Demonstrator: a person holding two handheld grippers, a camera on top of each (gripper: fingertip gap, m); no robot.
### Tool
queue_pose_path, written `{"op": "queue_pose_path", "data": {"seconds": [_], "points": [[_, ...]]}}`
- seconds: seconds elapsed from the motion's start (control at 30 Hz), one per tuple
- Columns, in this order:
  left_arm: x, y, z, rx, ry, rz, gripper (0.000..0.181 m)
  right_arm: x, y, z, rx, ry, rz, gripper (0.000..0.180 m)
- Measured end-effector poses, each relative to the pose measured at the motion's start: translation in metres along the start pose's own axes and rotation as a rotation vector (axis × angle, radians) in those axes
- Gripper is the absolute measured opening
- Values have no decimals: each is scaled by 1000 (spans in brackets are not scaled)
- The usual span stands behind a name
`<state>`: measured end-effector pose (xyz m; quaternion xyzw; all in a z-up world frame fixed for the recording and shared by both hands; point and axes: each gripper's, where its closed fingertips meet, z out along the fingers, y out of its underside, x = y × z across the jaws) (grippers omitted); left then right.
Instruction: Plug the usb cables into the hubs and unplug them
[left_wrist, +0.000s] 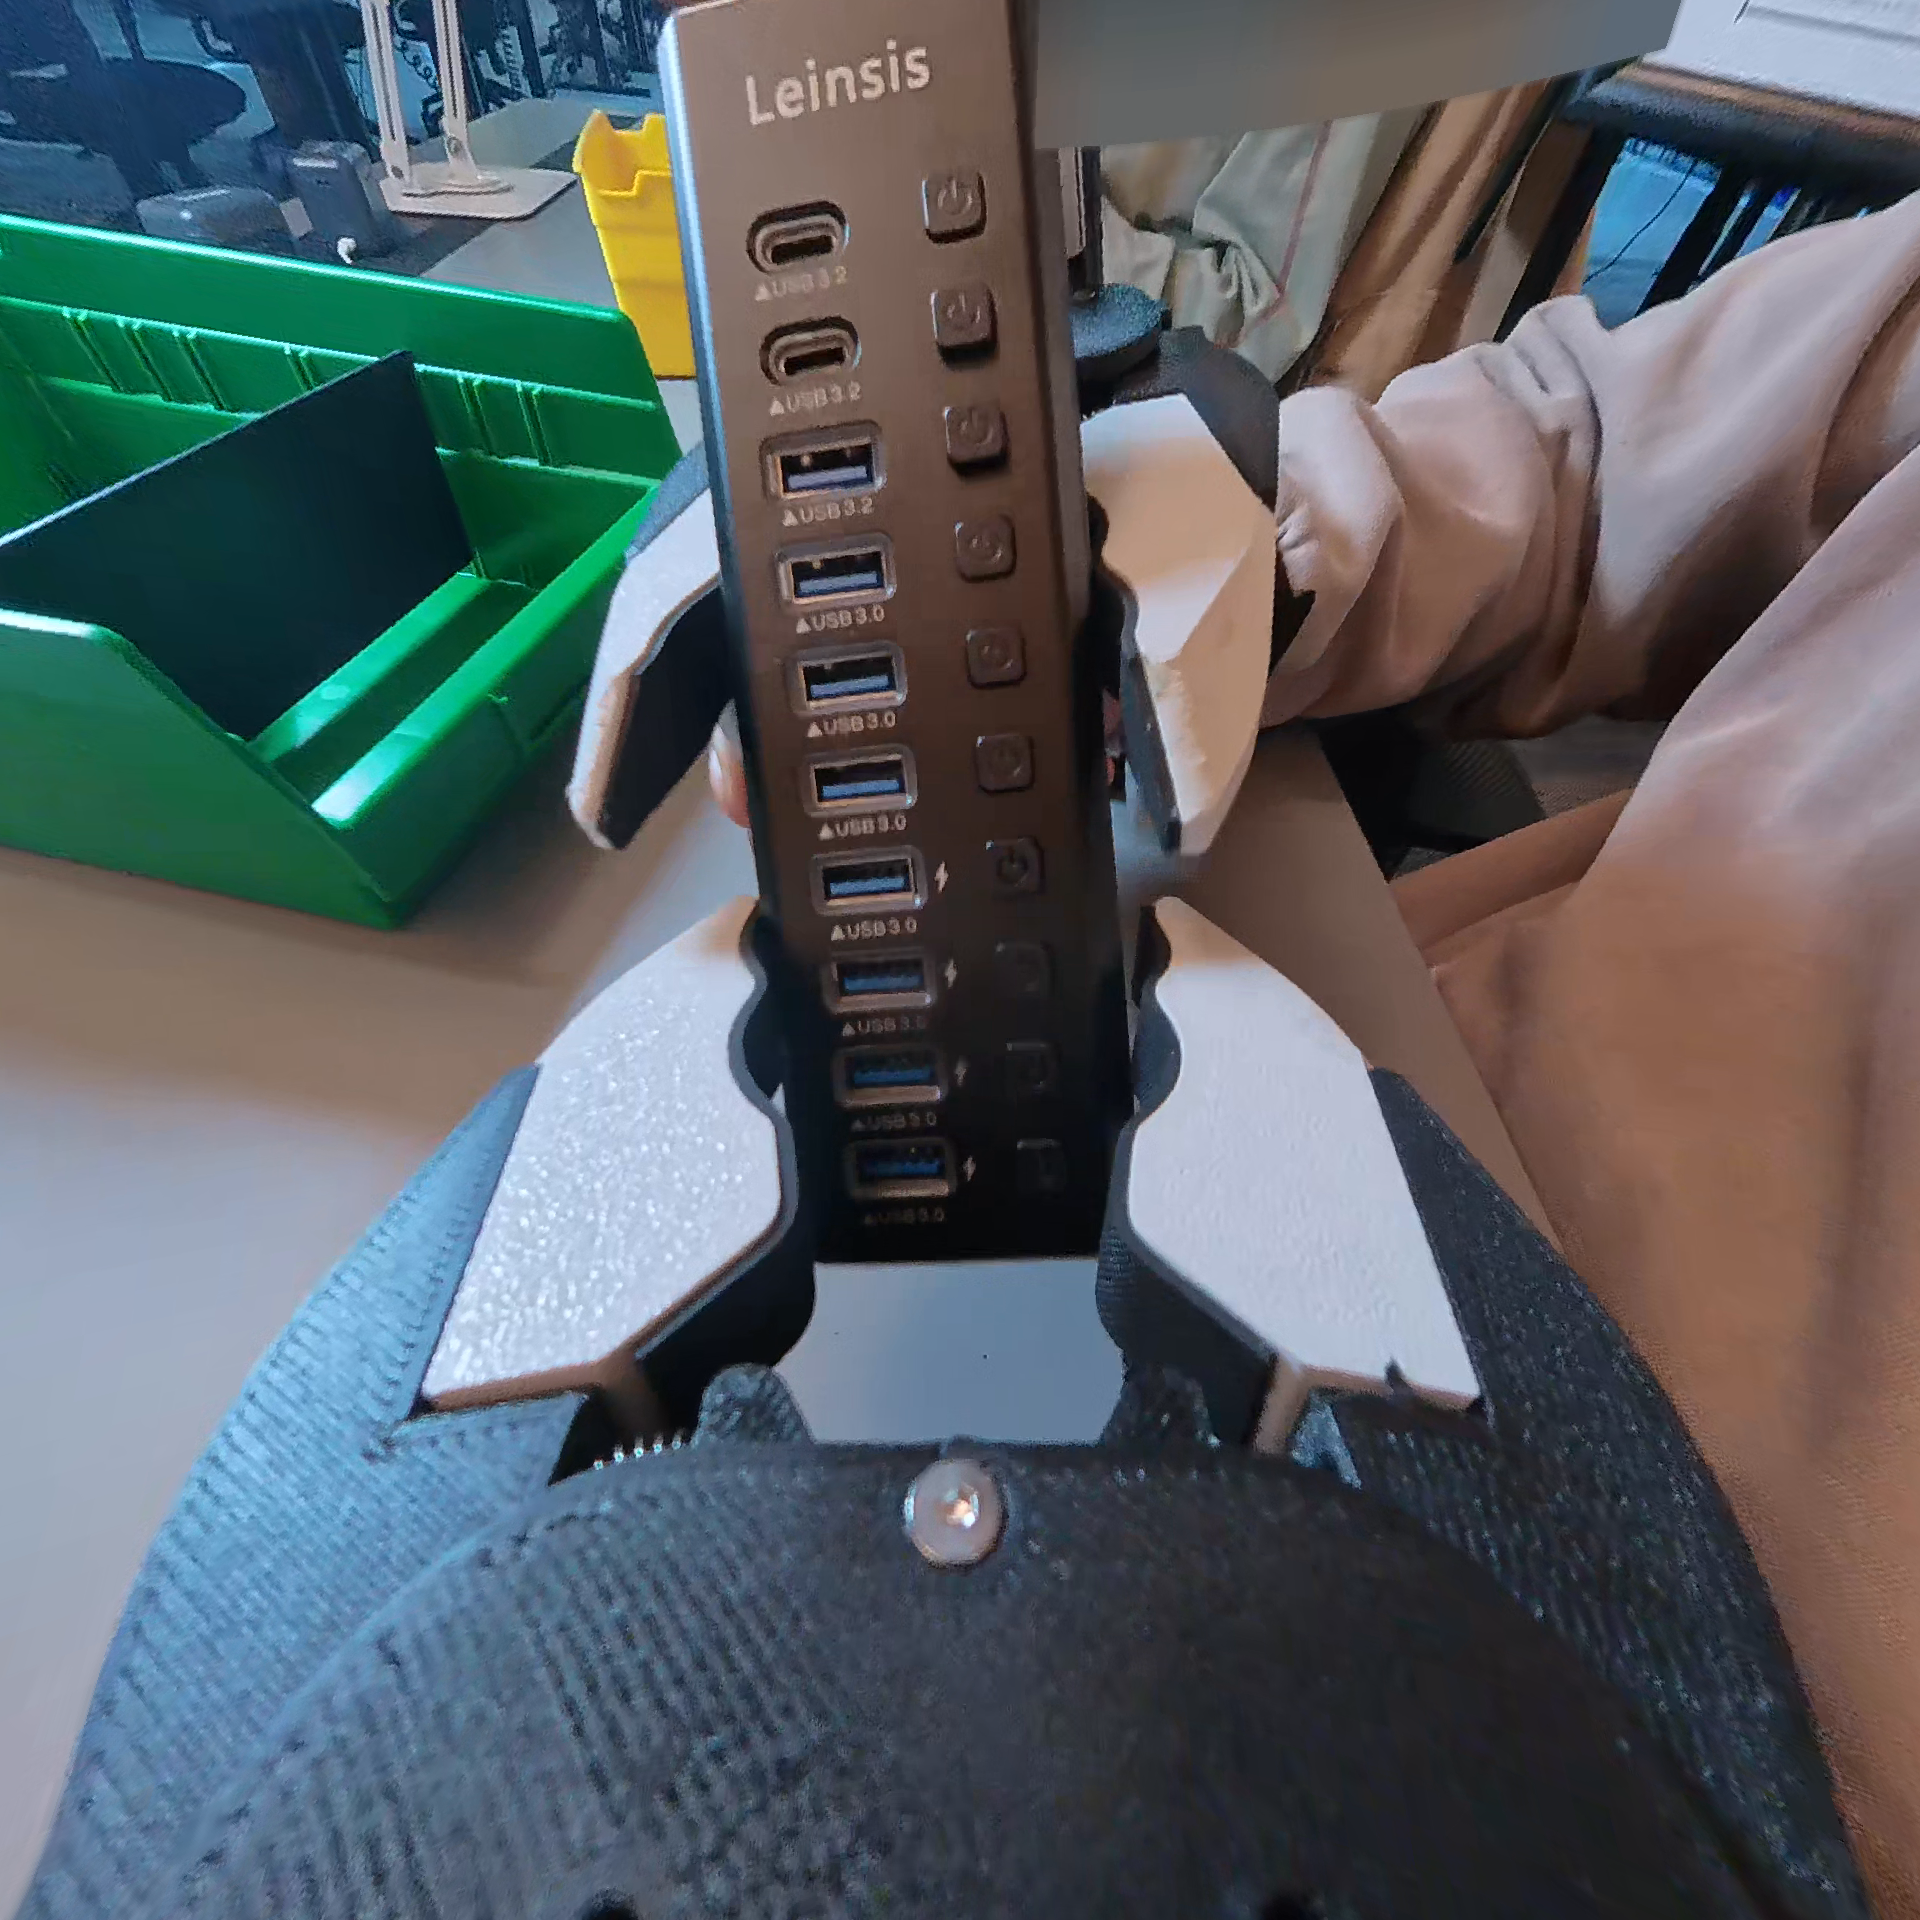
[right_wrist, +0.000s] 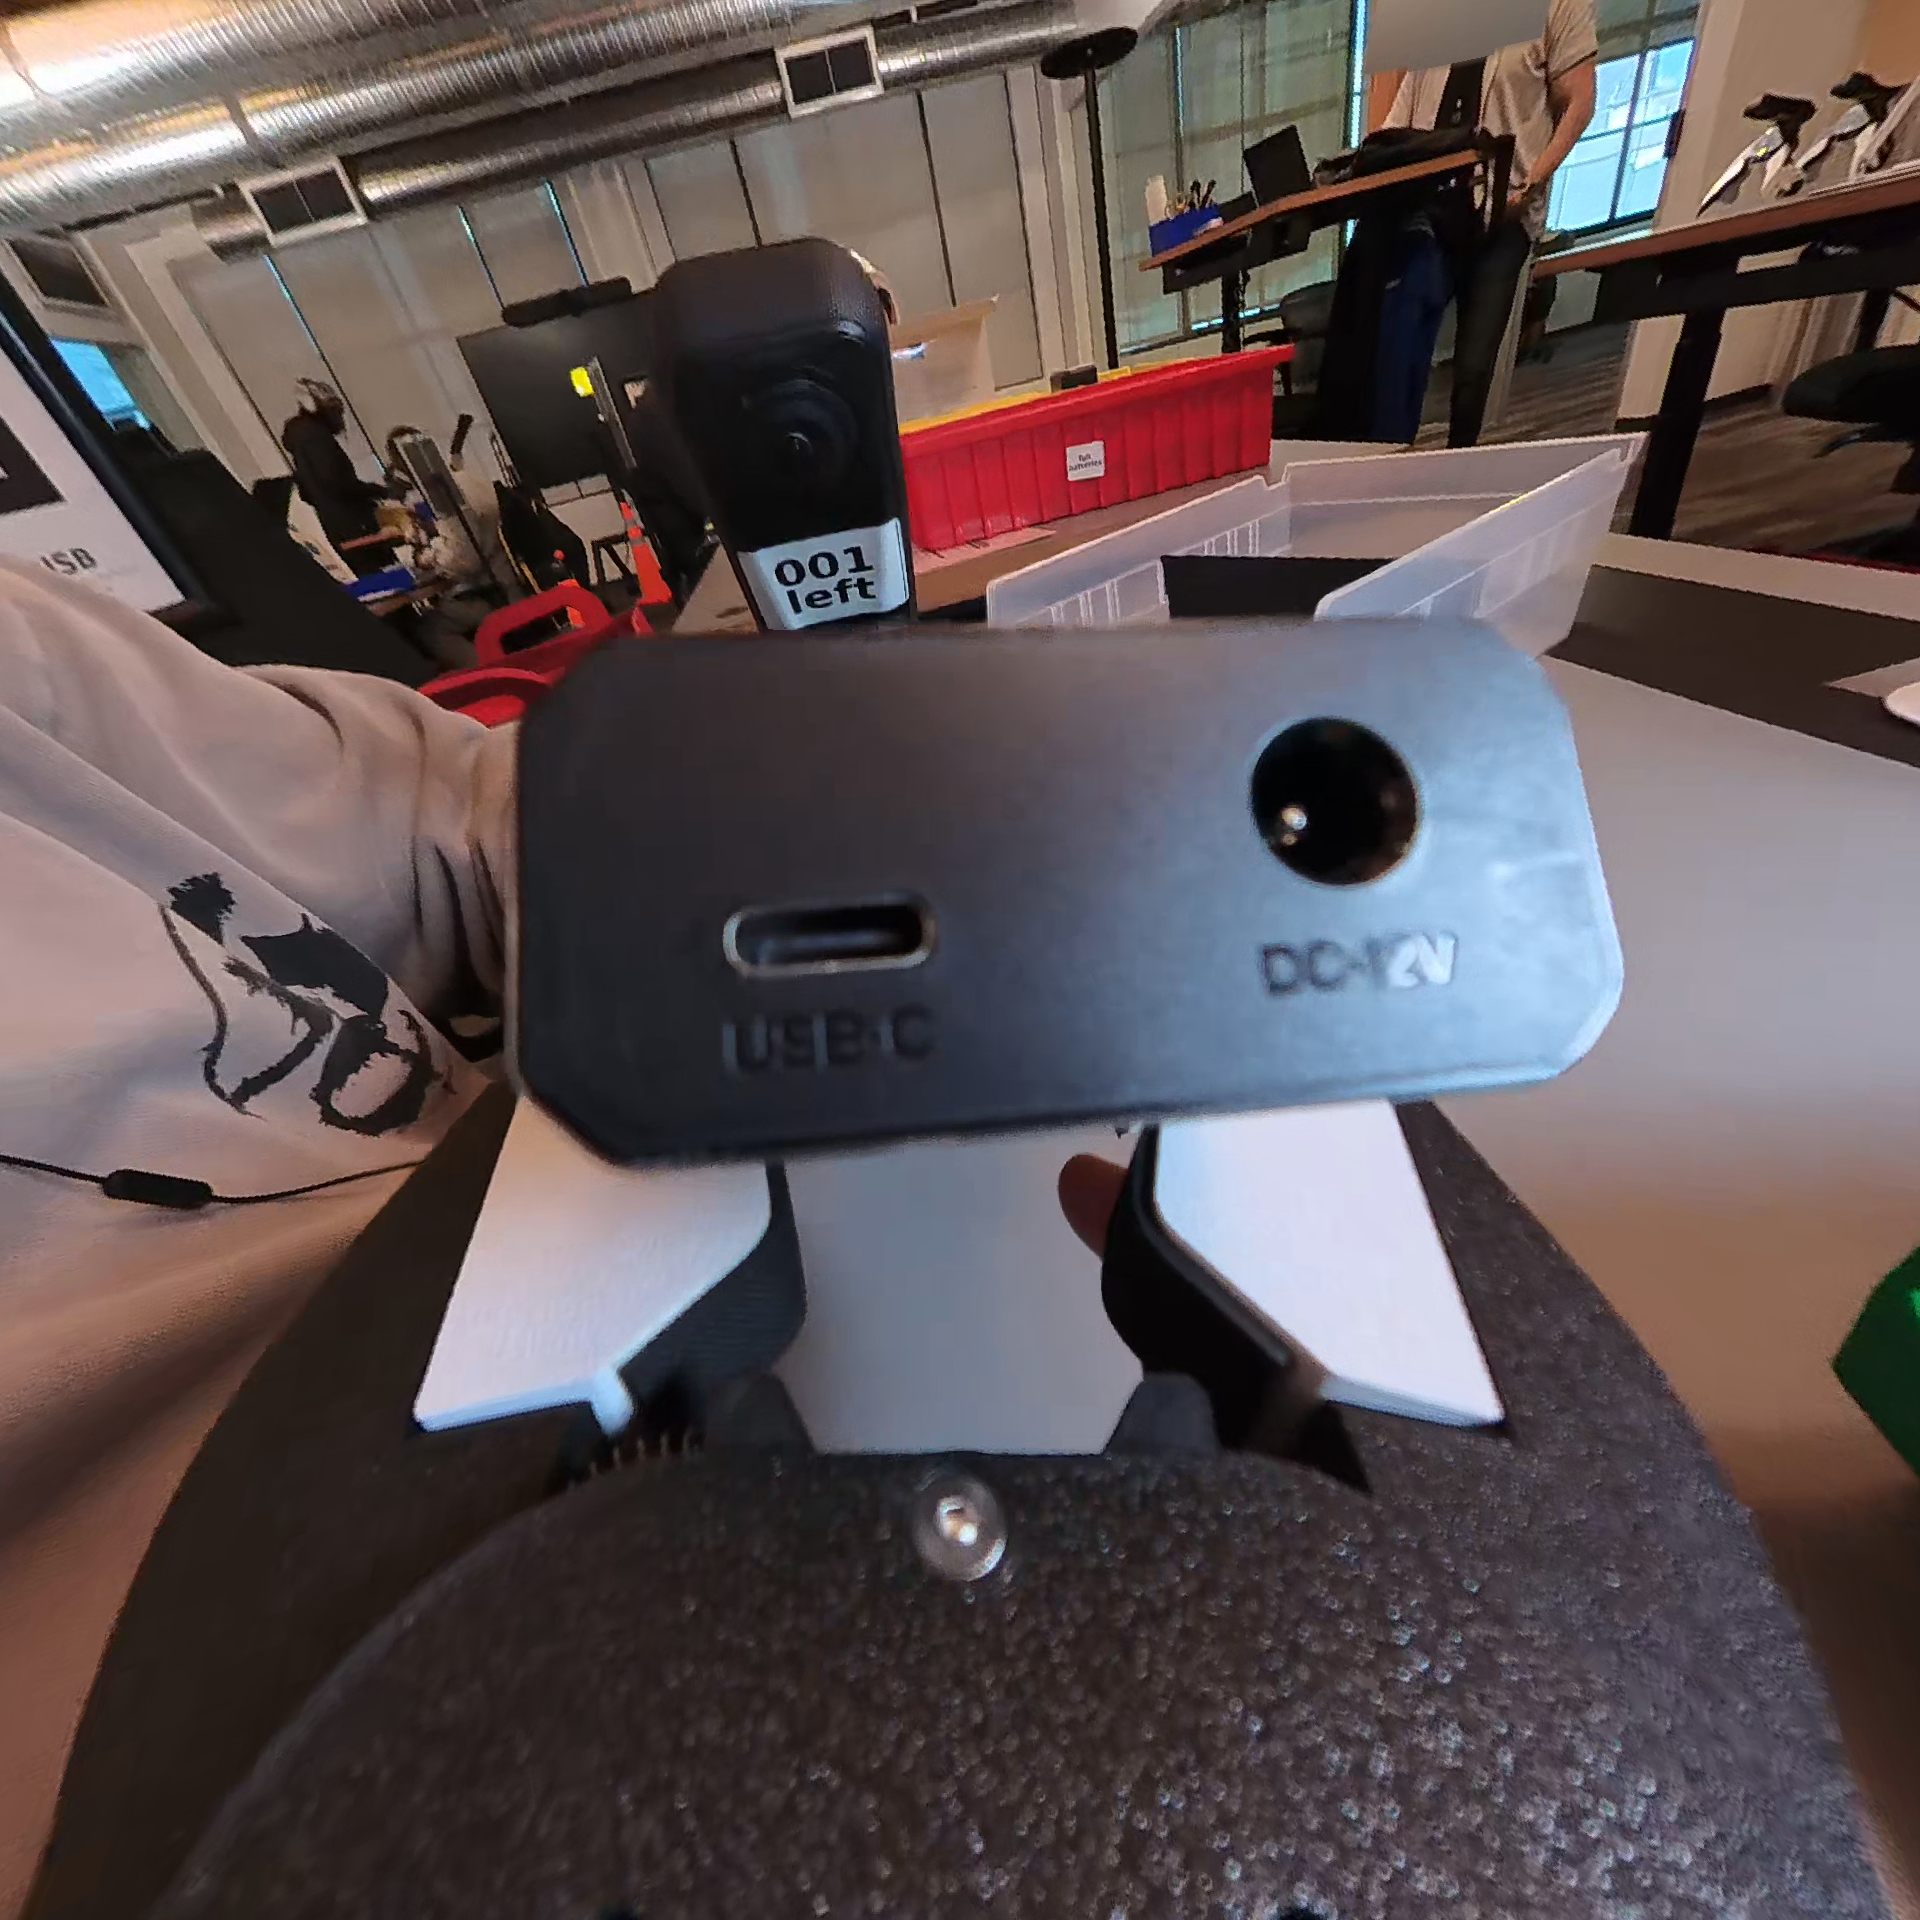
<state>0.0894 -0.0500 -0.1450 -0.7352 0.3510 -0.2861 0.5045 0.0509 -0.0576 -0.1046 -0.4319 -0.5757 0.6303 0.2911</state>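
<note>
A dark grey USB hub (left_wrist: 914, 623) with a row of empty ports and buttons stands up between my left gripper's (left_wrist: 951, 935) fingers, which are shut on its lower end. In the right wrist view the hub's end face (right_wrist: 1060, 883), with one oval port and a round jack, fills the middle, close to the camera and above my right gripper (right_wrist: 961, 1164). The right gripper's jaws are apart, their tips hidden behind the hub. In the left wrist view the right gripper (left_wrist: 899, 821) sits behind the hub, one finger on each side. No cable shows.
A green bin (left_wrist: 312, 644) with a black divider and a yellow bin (left_wrist: 623, 208) stand on the table (left_wrist: 208, 1143) at left. A clear bin (right_wrist: 1351, 520) and a red bin (right_wrist: 1091, 447) lie beyond the hub. A beige sleeve (left_wrist: 1558, 520) fills the right side. About 5 cm separates my left fingertips from my right.
</note>
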Motion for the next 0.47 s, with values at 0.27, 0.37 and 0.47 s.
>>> {"op": "queue_pose_path", "data": {"seconds": [0.27,0.37,0.47], "points": [[-6,-6,-7,24,-45,3,65,5,-23,-16,131,-4,20,71],[-6,-1,-9,-7,-39,-4,64,3,-18,-13,114,8,-3,72],[-7,-1,-10,-19,-30,-18,64,4,-15,-11,107,9,6,72]]}}
